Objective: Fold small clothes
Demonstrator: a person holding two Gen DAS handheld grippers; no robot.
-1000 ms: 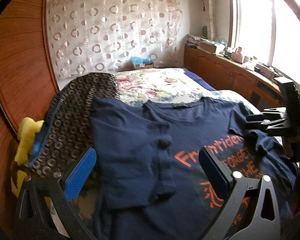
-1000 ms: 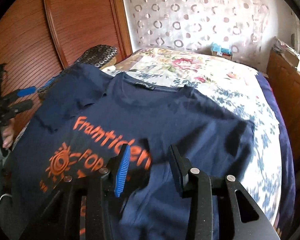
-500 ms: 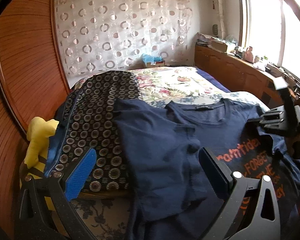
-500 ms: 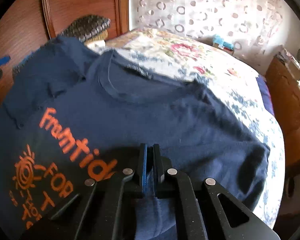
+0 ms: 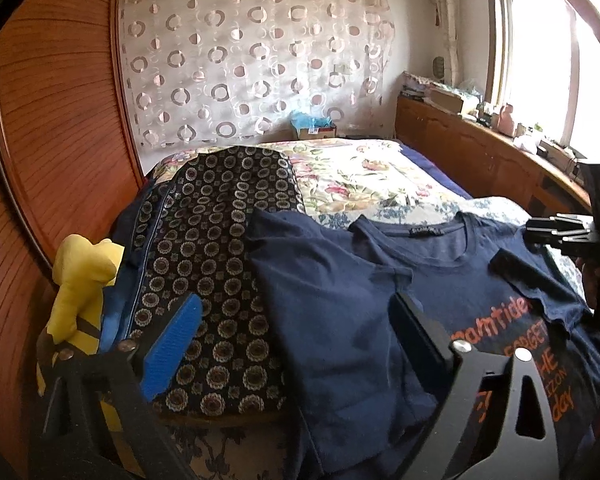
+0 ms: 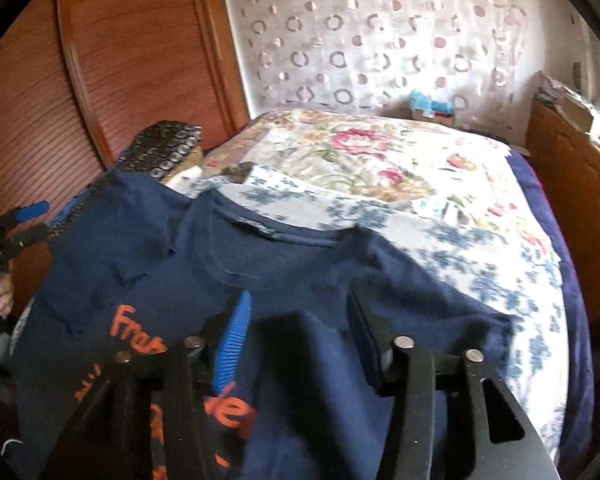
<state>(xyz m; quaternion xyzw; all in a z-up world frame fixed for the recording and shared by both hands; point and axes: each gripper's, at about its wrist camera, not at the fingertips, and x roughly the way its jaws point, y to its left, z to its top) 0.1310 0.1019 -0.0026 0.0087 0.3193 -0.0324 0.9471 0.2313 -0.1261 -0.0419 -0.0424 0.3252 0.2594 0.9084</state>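
Left wrist view: navy T-shirt [image 5: 340, 300] lies under both gaping, empty tongs, left [image 5: 296, 328] and right [image 6: 300, 332].

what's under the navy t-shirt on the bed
The navy t-shirt lies on a blue-and-white floral sheet, and its folded left side overlaps a dark circle-patterned cushion. What lies beneath the shirt's middle is covered.

Bed [image 5: 364, 184], floral cover: navy T-shirt [image 5: 340, 304], patterned cushion [image 5: 220, 248] on it.
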